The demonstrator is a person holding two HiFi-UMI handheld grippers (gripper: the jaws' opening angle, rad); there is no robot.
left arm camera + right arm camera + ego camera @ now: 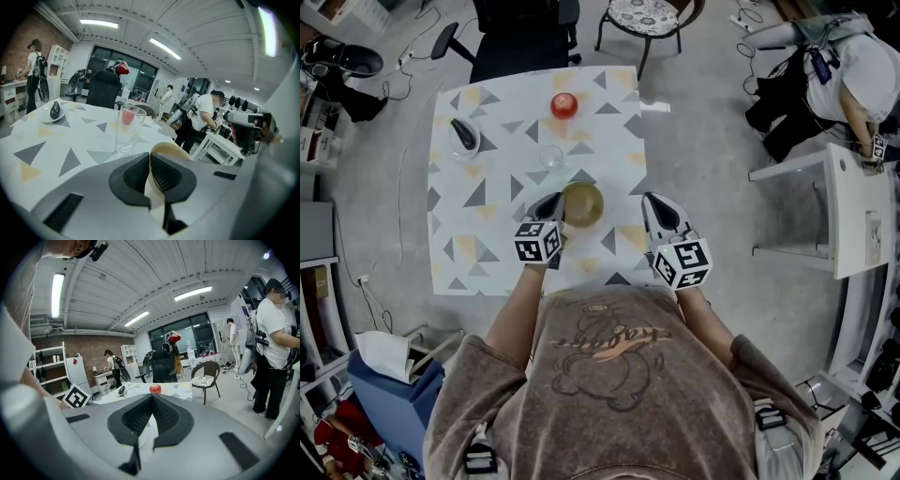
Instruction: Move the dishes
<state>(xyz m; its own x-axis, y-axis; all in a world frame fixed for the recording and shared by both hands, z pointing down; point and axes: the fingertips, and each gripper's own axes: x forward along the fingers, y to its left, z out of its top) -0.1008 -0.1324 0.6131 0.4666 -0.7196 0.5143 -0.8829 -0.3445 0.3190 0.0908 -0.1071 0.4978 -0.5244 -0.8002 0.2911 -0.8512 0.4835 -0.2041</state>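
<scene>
Pinching the bowl (582,203) by its rim with my left fingers (133,177), at the desk's (487,244) near middle; right fingers (166,417) closed, empty. Such a one-sided grip could let it tilt, slip, or knock the glass (550,156) just behind.

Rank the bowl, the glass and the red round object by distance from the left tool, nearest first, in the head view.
1. bowl: its rim is clamped in the left tool, and it sits just to the tool's right.
2. glass: straight ahead, just beyond the tool.
3. red round object: farthest back, past the glass.
</scene>
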